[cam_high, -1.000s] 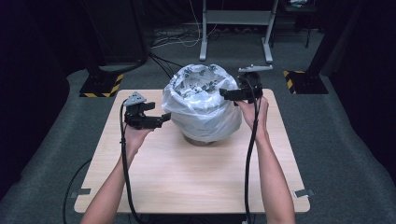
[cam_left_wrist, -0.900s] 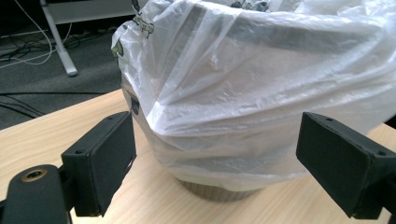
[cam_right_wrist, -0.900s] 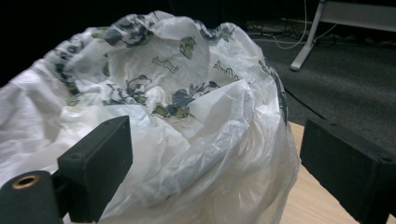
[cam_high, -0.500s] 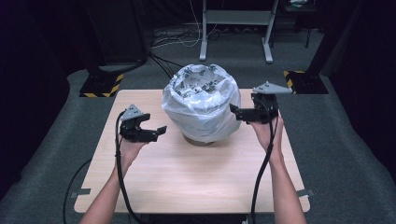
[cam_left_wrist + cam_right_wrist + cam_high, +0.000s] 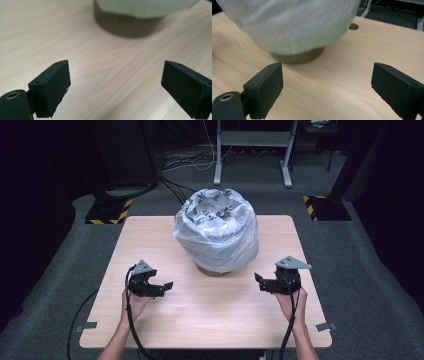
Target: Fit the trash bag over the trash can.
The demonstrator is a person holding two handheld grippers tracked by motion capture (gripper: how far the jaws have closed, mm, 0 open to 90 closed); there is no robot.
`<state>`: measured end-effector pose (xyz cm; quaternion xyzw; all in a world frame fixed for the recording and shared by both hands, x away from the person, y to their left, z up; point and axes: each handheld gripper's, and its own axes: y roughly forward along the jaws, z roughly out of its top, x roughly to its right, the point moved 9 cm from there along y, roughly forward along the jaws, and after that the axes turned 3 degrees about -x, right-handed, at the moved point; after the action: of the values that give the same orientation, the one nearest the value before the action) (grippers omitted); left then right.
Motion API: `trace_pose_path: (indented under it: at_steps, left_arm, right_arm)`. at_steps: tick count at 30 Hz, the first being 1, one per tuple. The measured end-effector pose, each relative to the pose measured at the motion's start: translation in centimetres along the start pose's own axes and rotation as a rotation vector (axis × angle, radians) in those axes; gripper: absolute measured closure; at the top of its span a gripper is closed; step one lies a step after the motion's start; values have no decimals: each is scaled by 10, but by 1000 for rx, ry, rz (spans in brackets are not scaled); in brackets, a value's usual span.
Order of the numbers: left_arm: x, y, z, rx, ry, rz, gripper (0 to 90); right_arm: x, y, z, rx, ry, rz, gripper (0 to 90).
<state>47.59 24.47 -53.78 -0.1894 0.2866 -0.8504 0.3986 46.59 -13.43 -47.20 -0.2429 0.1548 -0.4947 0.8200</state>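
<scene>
Left gripper [image 5: 166, 286]: hovering low over the table [image 5: 210, 320], left of the bin, jaws standing wide apart and holding nothing.
Bin [image 5: 212, 269]: standing at the table's middle, wrapped in a white bag [image 5: 216, 237] that is hanging over its ribbed base.
Right gripper [image 5: 258, 282]: hovering right of the bin, jaws apart, empty.
Advice: I am judging the hands are resting apart; for a next grasp, pinching only the loose bag film, both sides level.
</scene>
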Motion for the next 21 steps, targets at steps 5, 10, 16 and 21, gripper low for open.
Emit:
trace_pose_path:
  at_steps: [5,10,16,21]
  left_arm:
    - [-4,6,-34,-57,-29,25,79]
    - [-4,10,-56,-72,-53,28,77]
    - [-4,10,-58,-87,-29,62,67]
    - [-4,12,-57,-88,-29,77,68]
  right_arm:
    - [2,13,-40,-53,10,-12,92]
    - [10,20,-77,-96,56,-21,90]
    - [17,22,-105,-122,83,-22,94]
    - [18,24,-115,-142,50,-46,105]
